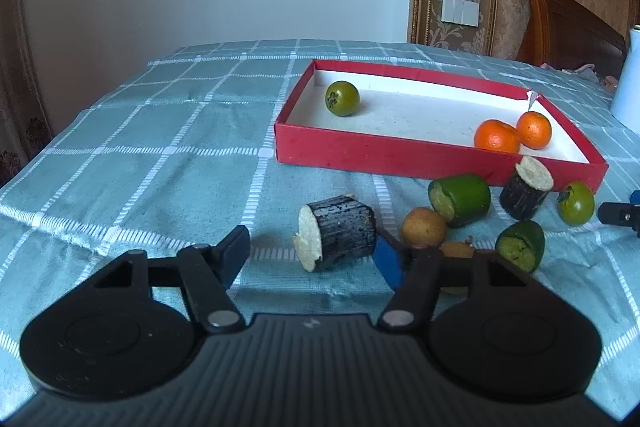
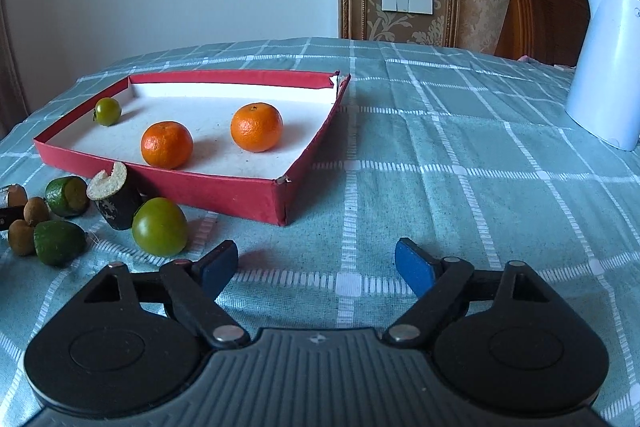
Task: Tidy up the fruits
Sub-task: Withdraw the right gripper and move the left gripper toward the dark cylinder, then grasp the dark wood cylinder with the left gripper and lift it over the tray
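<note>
A red tray [image 1: 360,151] [image 2: 208,187] on the blue checked cloth holds a green tomato [image 1: 342,98] [image 2: 107,111] and two oranges [image 1: 497,135] [image 2: 166,144]. In front of it lie loose pieces: a dark sugarcane chunk [image 1: 340,231], a second chunk [image 1: 525,193] [image 2: 116,197], green pieces [image 1: 460,199] [image 2: 58,242], small brown fruits [image 1: 423,227] [image 2: 21,237] and a green tomato [image 1: 576,203] [image 2: 160,226]. My left gripper [image 1: 314,255] is open, its fingers either side of the near sugarcane chunk. My right gripper [image 2: 316,265] is open and empty over the cloth, right of the green tomato.
A white kettle [image 2: 604,67] [image 1: 628,79] stands at the right on the cloth. A wooden chair back [image 2: 536,15] and a patterned wall panel are behind the table. The table's left edge drops off near a curtain.
</note>
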Tool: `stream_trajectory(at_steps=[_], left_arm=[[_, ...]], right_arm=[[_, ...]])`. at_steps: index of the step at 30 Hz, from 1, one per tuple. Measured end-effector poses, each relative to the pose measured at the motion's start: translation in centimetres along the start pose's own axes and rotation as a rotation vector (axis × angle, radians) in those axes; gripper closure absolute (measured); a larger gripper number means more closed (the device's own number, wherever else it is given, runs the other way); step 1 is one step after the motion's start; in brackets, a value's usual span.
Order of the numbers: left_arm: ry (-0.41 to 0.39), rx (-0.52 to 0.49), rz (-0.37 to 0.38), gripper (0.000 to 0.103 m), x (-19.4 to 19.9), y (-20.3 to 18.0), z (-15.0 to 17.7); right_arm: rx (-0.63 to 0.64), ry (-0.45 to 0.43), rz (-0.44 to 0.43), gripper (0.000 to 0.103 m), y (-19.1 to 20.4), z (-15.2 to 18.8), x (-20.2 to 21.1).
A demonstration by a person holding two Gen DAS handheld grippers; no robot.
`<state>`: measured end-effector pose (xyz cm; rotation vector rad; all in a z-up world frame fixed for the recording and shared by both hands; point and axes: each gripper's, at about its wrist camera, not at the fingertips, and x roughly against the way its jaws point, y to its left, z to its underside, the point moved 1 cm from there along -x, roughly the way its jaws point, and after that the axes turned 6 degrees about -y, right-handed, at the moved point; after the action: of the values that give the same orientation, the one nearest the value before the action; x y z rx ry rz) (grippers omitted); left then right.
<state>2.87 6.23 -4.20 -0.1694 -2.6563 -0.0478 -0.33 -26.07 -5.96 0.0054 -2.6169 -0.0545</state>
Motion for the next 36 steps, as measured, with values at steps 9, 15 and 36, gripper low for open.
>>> stream_trajectory(at_steps=[9, 15, 36], left_arm=[[-0.015, -0.002, 0.039, 0.064, 0.4, -0.7, 0.1], [-0.013, -0.008, 0.062, 0.064, 0.3, -0.7, -0.8], [-0.043, -0.079, 0.086, 0.064, -6.8, -2.9, -9.1]], right_arm=[[0.008, 0.006, -0.003, 0.013, 0.2, 0.0, -0.1], [0.008, 0.006, -0.003, 0.013, 0.2, 0.0, -0.1], [0.008, 0.006, -0.005, 0.013, 0.2, -0.1, 0.0]])
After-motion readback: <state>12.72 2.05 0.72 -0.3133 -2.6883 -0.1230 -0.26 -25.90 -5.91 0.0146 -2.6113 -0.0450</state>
